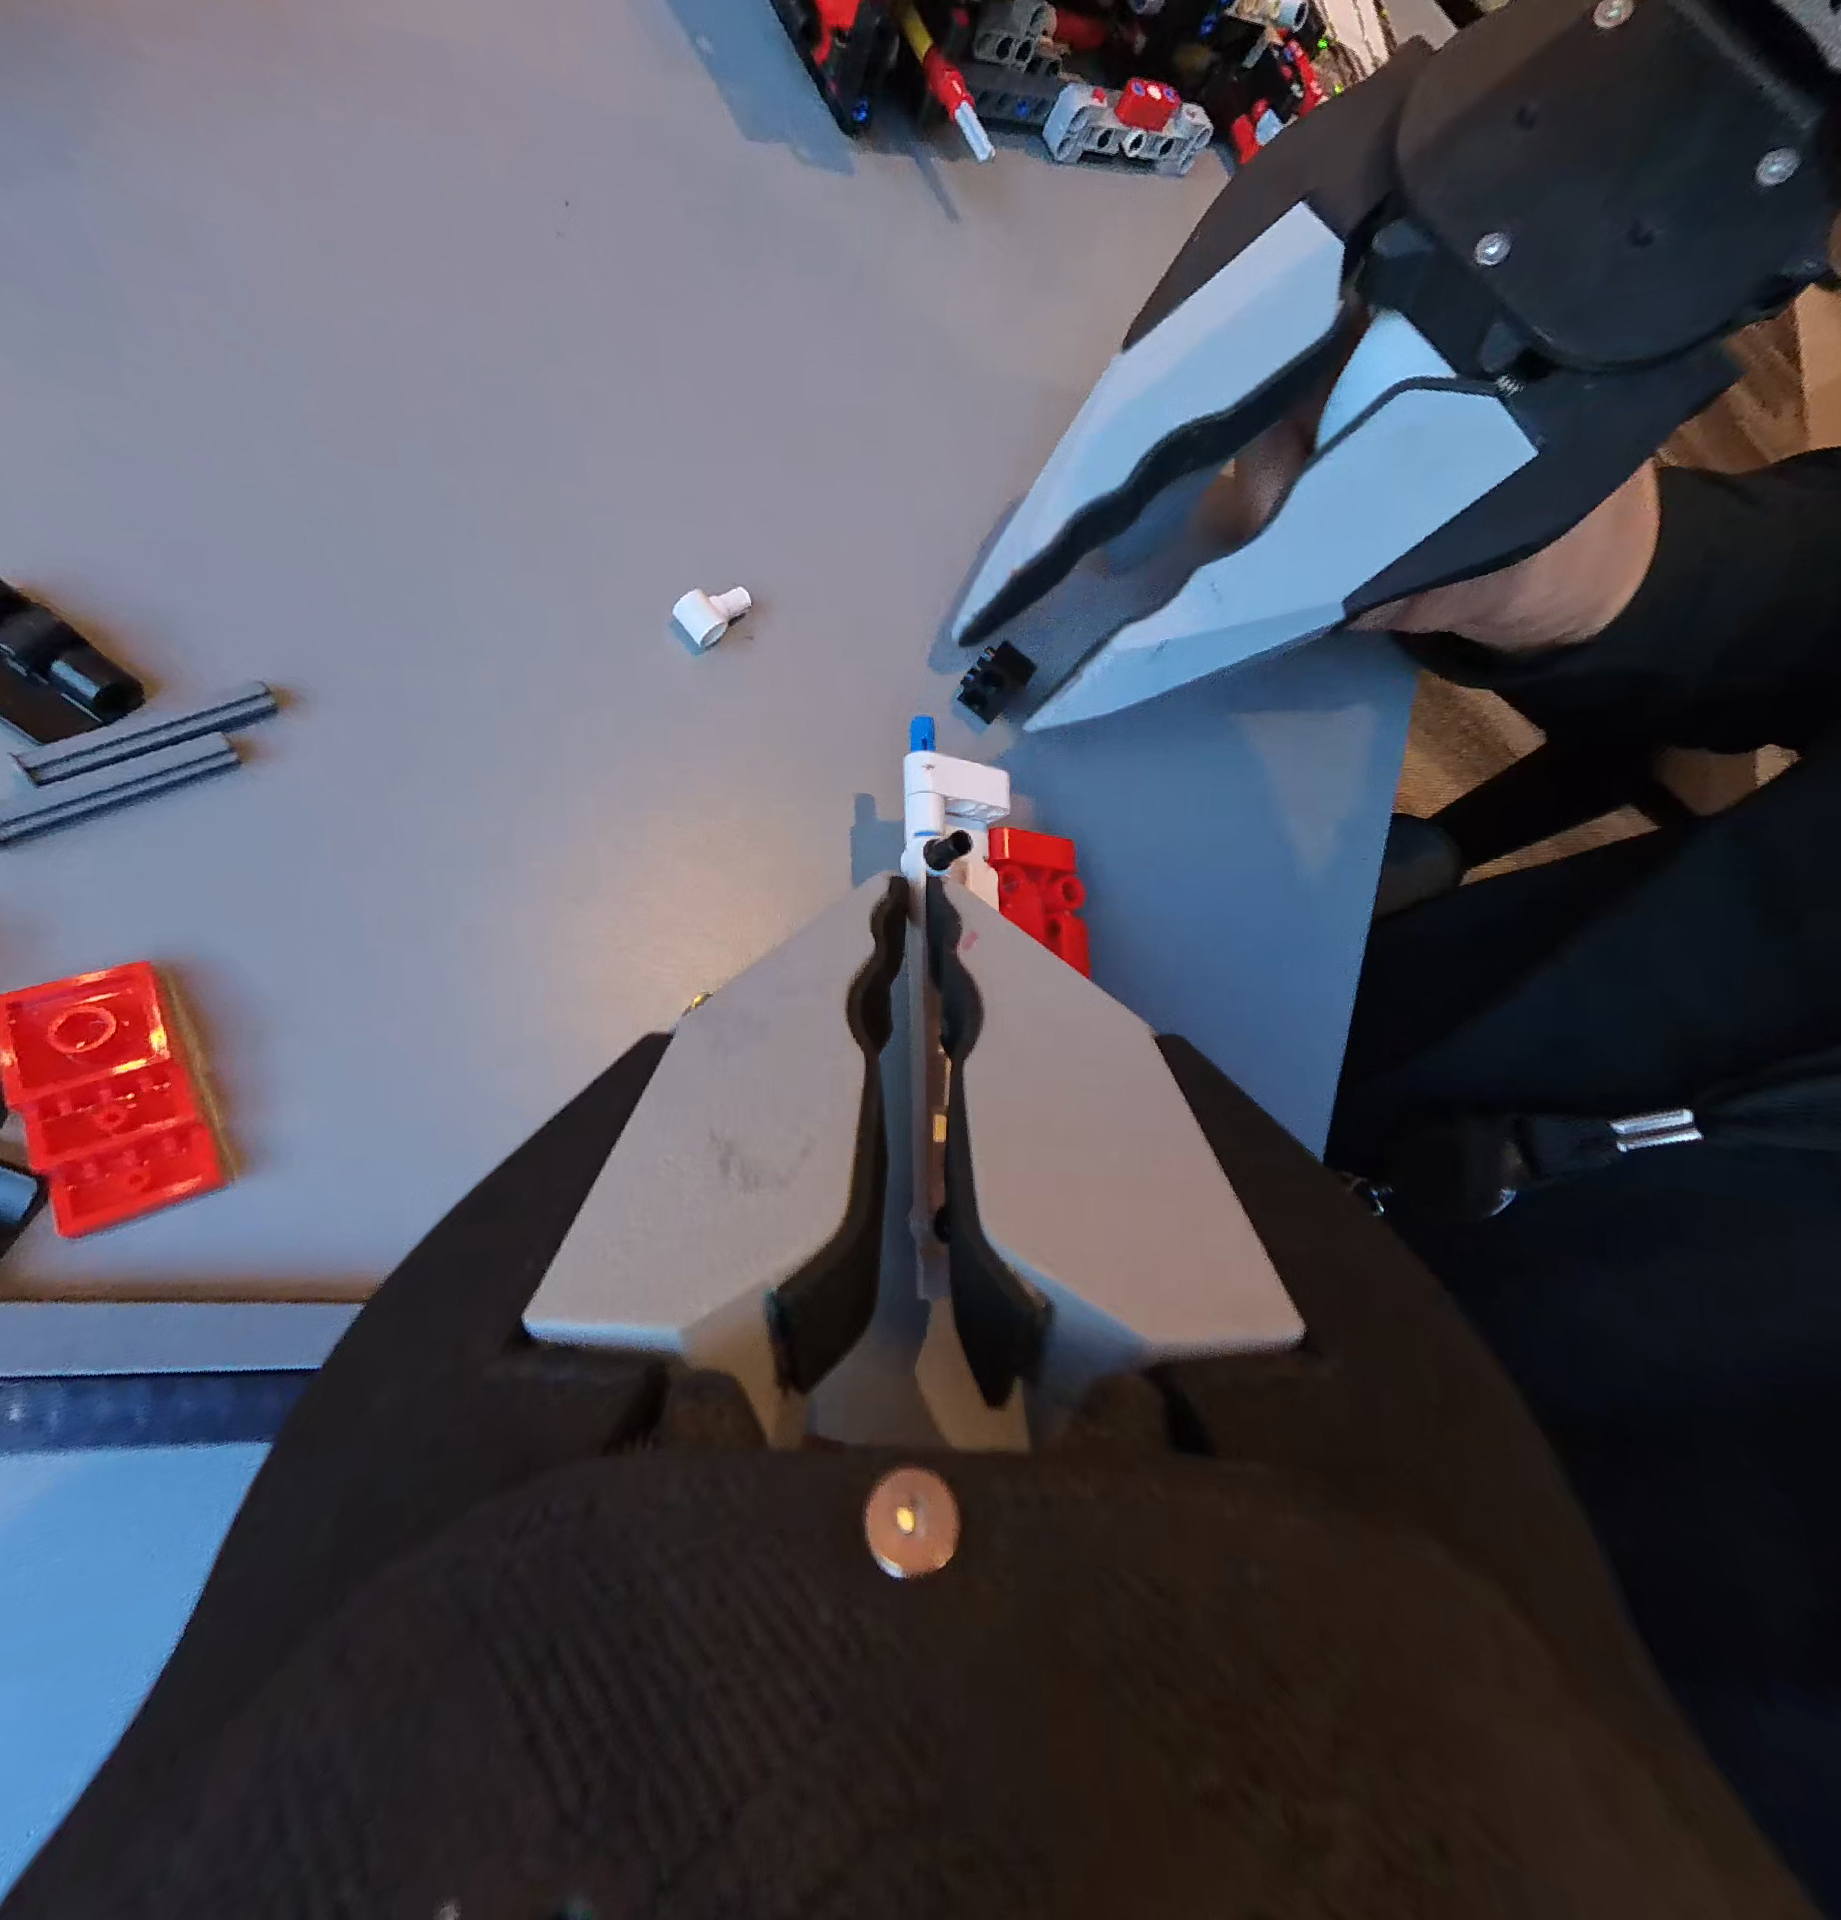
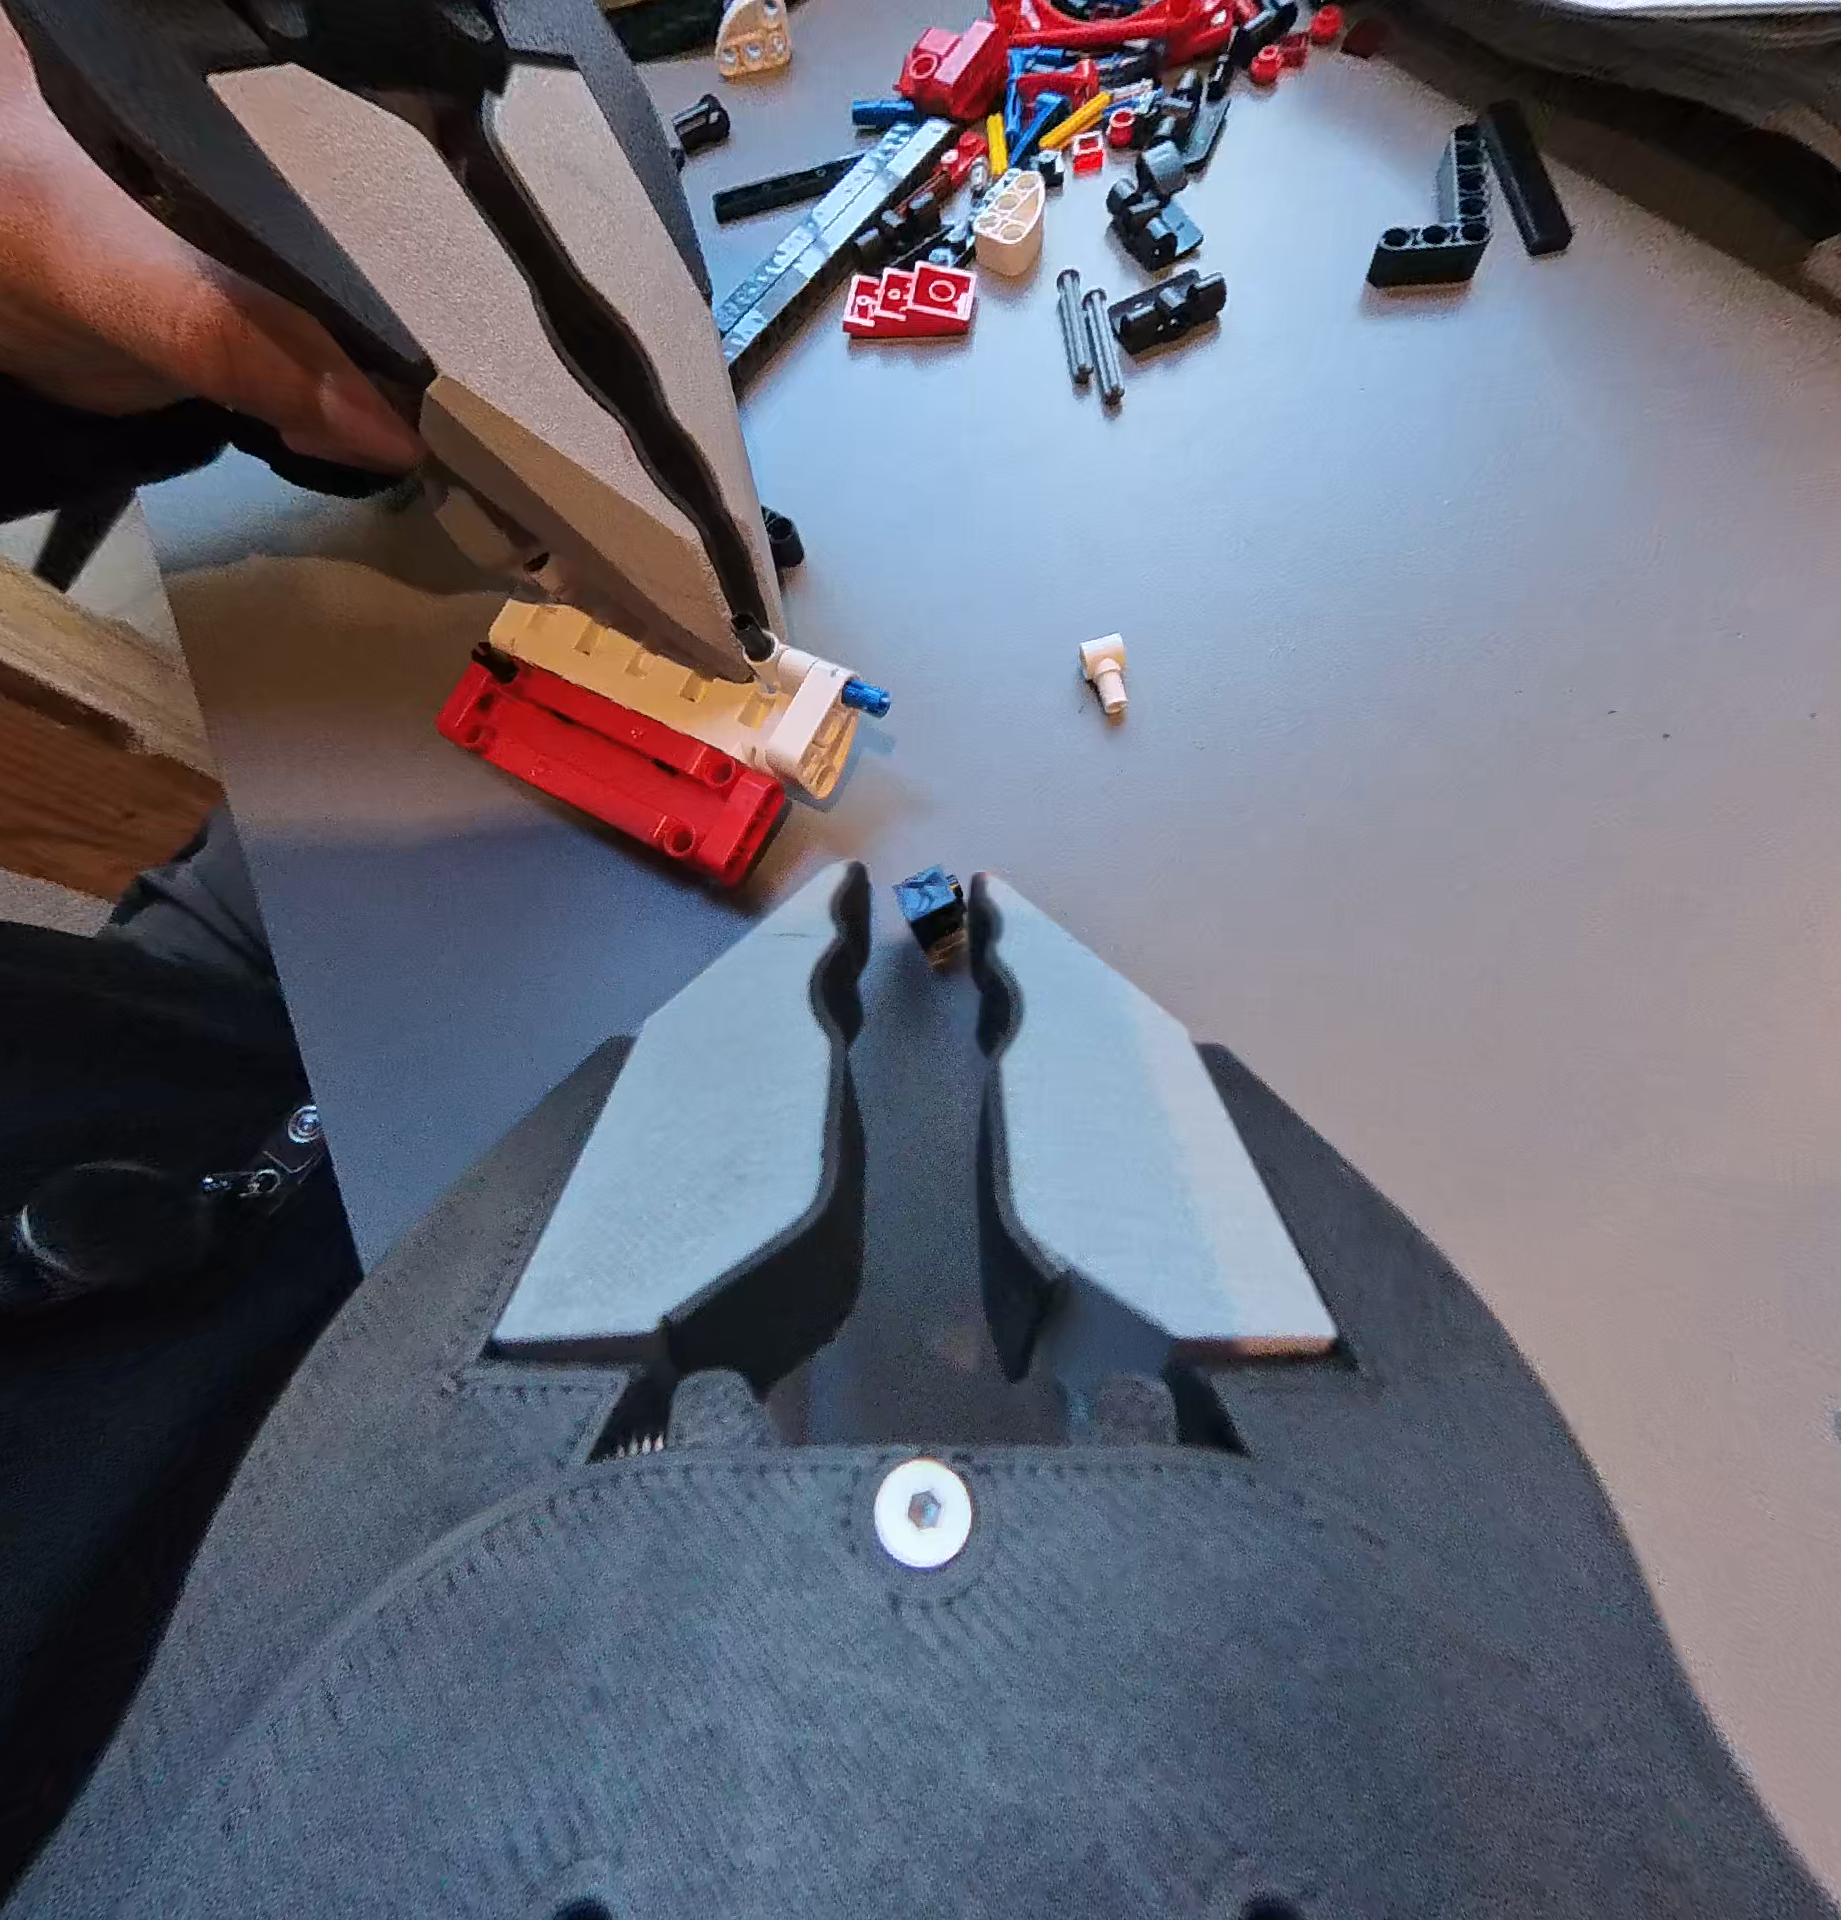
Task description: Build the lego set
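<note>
Between the right fingers [image 2: 921, 894] a small block [image 2: 929, 914] sits on the worktop [image 2: 1415, 831]. To their left lies the assembly [image 2: 625, 748], with the left fingers [image 2: 755, 655] closed on a pin [image 1: 945, 850] at its near end. Ahead and to the right of the right fingers lies a lone connector [image 2: 1105, 673]. Well beyond it spreads the parts pile [image 2: 1041, 156], with two axles [image 2: 1090, 332] side by side at its near edge and a plate [image 2: 911, 301] left of them.

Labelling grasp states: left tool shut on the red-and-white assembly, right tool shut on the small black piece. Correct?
Half right. The left tool is shut on the red-and-white assembly, but the right tool is open: the right wrist view shows the small black piece lying on the table between its parted fingers, not clamped.
</note>
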Motion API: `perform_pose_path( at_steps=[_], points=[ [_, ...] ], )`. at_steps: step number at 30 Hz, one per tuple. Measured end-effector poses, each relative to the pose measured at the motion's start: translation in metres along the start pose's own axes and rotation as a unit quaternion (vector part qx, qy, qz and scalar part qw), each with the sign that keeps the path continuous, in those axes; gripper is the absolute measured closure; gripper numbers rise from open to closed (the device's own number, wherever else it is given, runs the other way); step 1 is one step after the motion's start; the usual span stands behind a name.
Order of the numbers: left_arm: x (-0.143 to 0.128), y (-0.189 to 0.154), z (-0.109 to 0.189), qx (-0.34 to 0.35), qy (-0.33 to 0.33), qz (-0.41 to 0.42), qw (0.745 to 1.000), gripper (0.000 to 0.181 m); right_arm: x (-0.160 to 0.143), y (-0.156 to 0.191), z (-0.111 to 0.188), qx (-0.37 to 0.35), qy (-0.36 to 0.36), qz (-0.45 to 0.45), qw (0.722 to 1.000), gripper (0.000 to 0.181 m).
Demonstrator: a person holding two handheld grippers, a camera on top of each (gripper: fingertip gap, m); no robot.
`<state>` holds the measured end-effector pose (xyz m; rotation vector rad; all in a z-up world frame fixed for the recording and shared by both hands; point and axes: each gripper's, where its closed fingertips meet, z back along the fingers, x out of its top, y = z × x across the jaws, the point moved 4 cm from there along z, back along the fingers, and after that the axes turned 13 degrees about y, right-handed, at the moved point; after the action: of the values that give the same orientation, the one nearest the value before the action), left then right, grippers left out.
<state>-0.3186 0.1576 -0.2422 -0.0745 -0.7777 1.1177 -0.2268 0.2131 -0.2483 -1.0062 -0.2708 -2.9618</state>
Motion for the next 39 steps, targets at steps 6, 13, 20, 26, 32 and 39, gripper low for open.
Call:
perform_pose_path(
  at_steps=[6,13,20,26,32,39],
  points=[
    [0.0,-0.001,0.002,-0.014,-0.004,0.009,1.0,0.171,-0.004,0.0,0.003,0.006,0.004,0.012,1.0,0.17],
    [0.008,-0.01,0.015,-0.029,-0.023,0.025,0.999,0.165,-0.002,0.003,0.025,0.035,-0.068,0.055,0.996,0.17],
    [0.047,-0.048,0.005,-0.095,-0.039,-0.021,0.994,0.167,0.014,0.014,0.079,0.044,-0.3,0.158,0.94,0.17],
    [0.065,-0.064,-0.001,-0.21,-0.054,-0.036,0.976,0.173,0.014,0.03,0.082,-0.018,-0.323,0.255,0.911,0.17],
    [0.064,-0.074,0.007,-0.323,-0.073,-0.025,0.943,0.175,0.018,0.038,0.092,-0.032,-0.352,0.277,0.893,0.171],
    [0.066,-0.086,0.011,-0.392,-0.078,-0.036,0.916,0.174,0.02,0.045,0.096,-0.031,-0.378,0.307,0.873,0.171]
  ],
)
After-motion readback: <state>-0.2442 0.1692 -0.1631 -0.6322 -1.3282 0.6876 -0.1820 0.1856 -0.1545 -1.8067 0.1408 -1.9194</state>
